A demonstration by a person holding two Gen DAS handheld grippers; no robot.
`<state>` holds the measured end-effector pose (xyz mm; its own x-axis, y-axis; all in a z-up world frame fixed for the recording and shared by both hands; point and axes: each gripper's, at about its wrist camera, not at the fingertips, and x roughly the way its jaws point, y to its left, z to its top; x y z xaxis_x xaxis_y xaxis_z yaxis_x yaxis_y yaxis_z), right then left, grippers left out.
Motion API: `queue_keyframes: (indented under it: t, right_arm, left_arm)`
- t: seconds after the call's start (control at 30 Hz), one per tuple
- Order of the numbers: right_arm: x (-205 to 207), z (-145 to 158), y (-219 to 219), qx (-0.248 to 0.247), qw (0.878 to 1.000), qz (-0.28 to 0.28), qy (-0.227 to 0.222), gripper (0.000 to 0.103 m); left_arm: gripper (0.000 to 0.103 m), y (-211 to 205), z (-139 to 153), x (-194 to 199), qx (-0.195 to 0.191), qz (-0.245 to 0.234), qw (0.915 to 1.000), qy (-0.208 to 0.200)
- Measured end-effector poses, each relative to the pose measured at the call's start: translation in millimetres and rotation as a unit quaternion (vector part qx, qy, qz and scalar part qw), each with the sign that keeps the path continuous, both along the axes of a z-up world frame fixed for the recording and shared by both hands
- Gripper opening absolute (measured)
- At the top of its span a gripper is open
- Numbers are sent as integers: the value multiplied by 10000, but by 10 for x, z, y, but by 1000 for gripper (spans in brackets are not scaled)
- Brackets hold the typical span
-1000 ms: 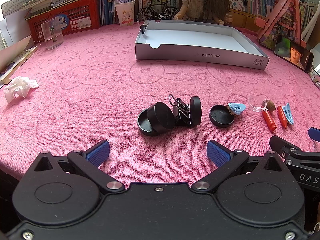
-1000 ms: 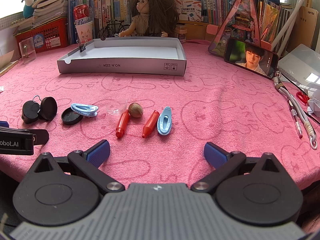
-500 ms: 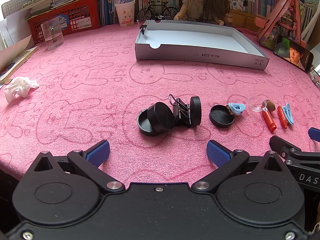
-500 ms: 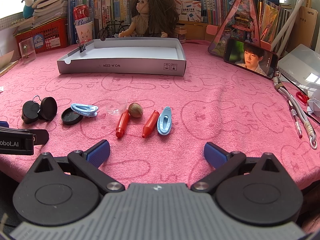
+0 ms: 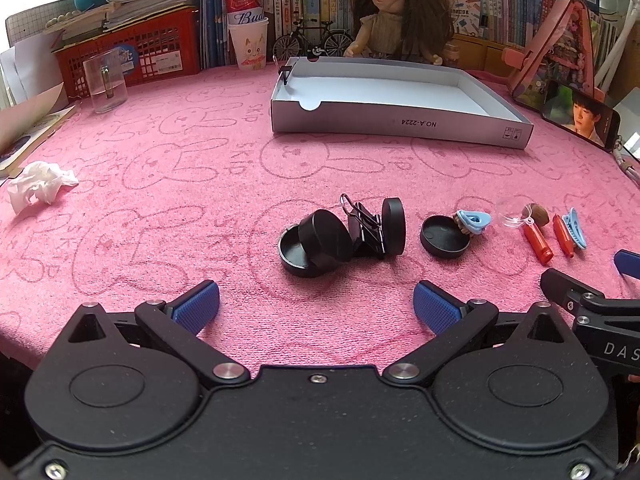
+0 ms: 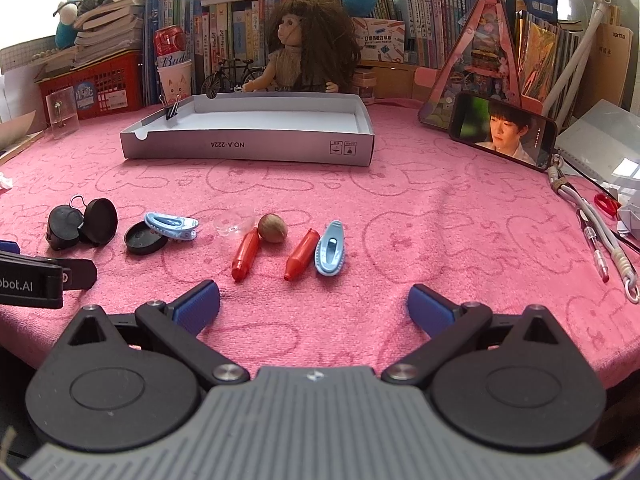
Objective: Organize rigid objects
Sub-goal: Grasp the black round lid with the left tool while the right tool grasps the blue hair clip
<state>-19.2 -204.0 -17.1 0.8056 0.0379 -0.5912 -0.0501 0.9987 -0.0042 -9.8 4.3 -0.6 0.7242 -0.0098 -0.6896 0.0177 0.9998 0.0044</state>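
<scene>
A pink towel (image 5: pixel 160 168) covered the whole table. Far ahead of both claws lay the white tray (image 6: pixel 256 120), its floor bare, with one binder clip (image 6: pixel 172 110) pinched on its left wall. Behind it sat a doll (image 6: pixel 304 56), and a phone (image 6: pixel 502 130) leaned off to the right.

The left claw (image 5: pixel 316 306) hung low over the towel's near edge, its blue pads (image 5: pixel 198 306) spread wide with nothing between them. Just ahead of it sat a black cluster: a pot (image 5: pixel 326 236) tipped into a lid (image 5: pixel 292 256), a black clip (image 5: pixel 366 226) and a disc (image 5: pixel 394 220) standing on edge. Ahead and to its right lay another lid (image 5: pixel 444 236) touching a blue hair clip (image 5: pixel 474 220).

The right claw (image 6: pixel 314 306) was likewise spread wide and empty. Just ahead of it lay two red crayons (image 6: pixel 246 254), a nut (image 6: pixel 272 228) touching the left one, a blue clip (image 6: pixel 330 254) beside the right one, and a clear cap (image 6: pixel 234 224).
</scene>
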Motion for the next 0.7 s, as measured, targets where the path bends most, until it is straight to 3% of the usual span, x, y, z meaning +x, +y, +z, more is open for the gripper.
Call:
queue_keyframes:
  t: [0.2, 0.47, 0.6, 0.7]
  right_arm:
    - [-33, 45, -99, -5, 9998, -39, -220, 103]
    - [4, 106, -281, -115, 9983, -382, -434, 91]
    - [18, 70, -274, -105, 9985, -362, -393, 79]
    - [31, 37, -241, -133, 9988, -294, -358, 78]
  left_arm:
    - [99, 123, 23, 10, -304, 0, 9995, -75]
    - [53, 291, 118, -29, -486, -41, 9982, -361]
    - [44, 264, 117, -41, -348, -116, 9984, -425]
    - [39, 237, 109, -61, -253, -83, 9985, -476]
